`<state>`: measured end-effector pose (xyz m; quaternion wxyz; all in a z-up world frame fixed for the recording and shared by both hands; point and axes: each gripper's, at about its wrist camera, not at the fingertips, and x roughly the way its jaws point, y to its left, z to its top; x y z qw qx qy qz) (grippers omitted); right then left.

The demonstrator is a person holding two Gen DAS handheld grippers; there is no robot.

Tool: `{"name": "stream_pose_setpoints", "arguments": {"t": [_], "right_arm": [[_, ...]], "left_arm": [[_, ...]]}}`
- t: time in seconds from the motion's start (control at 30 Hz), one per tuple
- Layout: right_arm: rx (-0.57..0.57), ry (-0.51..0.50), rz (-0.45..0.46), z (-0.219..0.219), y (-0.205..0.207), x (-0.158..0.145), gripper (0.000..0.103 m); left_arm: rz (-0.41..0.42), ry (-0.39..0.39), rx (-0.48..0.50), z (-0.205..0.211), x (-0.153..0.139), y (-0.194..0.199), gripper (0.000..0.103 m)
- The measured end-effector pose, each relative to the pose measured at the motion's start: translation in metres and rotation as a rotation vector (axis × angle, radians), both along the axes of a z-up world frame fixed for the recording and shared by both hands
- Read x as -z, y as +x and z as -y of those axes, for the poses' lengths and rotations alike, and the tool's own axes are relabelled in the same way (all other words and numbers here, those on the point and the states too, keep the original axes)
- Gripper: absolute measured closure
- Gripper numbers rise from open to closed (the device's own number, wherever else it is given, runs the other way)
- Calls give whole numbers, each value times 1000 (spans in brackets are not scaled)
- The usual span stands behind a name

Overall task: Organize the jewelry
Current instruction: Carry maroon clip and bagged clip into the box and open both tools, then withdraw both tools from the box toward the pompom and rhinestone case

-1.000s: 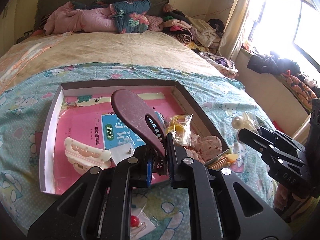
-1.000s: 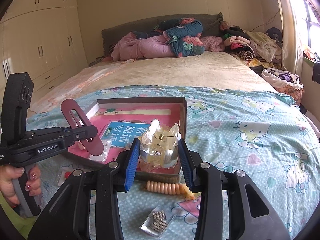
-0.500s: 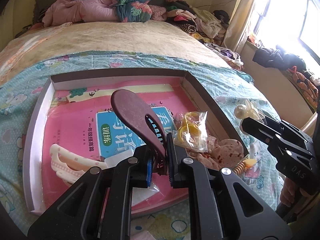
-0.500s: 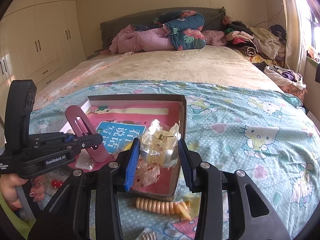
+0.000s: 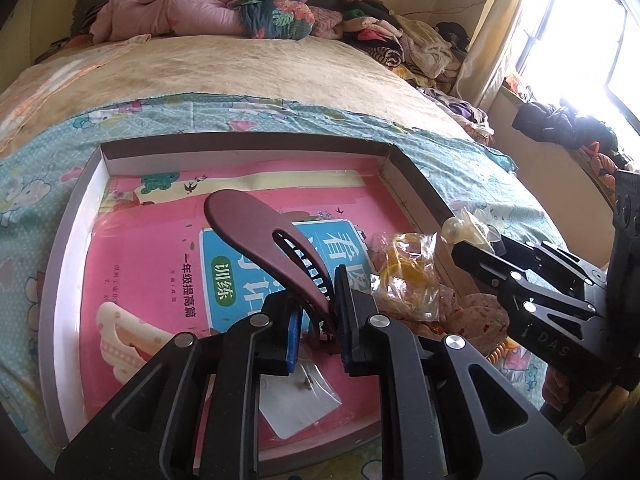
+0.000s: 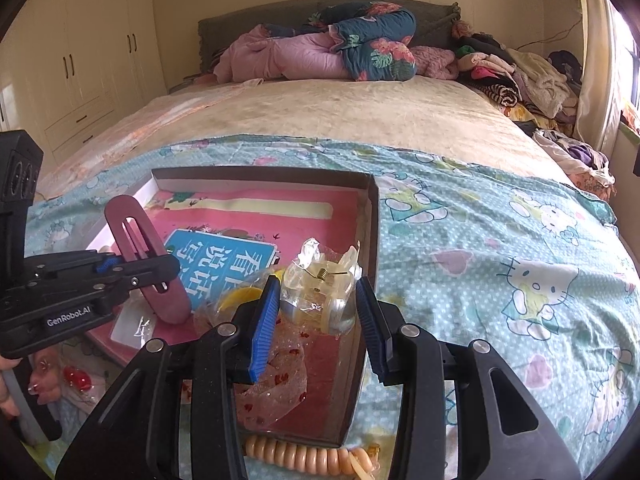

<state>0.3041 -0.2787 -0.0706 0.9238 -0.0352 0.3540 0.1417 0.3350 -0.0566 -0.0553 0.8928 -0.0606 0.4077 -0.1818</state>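
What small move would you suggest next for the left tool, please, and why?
Probably lower it a little and open it: the left tool grips the maroon hair clip above the pink book inside the box, so it seems ready to release.

A lived-in home bedroom. A wide bed with a beige quilted cover (image 6: pixel 320 120) fills the room. At its head stand a grey padded headboard (image 6: pixel 280 28) and rumpled pink and floral-blue duvets (image 6: pixel 340 52). Along its right side lie heaps of loose clothes (image 6: pixel 520 76) below a bright curtained window (image 5: pixel 580 40). Left of it stand cream built-in wardrobes (image 6: pixel 80 52).
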Motion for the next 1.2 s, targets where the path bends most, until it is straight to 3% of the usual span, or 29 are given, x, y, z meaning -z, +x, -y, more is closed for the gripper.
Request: {"name": "stream_pose_setpoints", "arguments": {"t": [0.47, 0.63, 0.77, 1.1, 1.2], "right_arm": [[11, 26, -20, 2, -10, 13, 63], [13, 56, 11, 7, -22, 5, 47], [28, 63, 26, 13, -34, -1, 39], [63, 66, 69, 24, -69, -10, 29], [67, 76, 75, 26, -78, -14, 29]], "left_arm": [[3, 0, 3, -1, -2, 0, 91], [2, 2, 4, 1, -4, -3, 77], [10, -2, -1, 0, -8, -9, 68], [62, -6, -16, -8, -24, -33, 27], [77, -1, -22, -11, -27, -41, 22]]}}
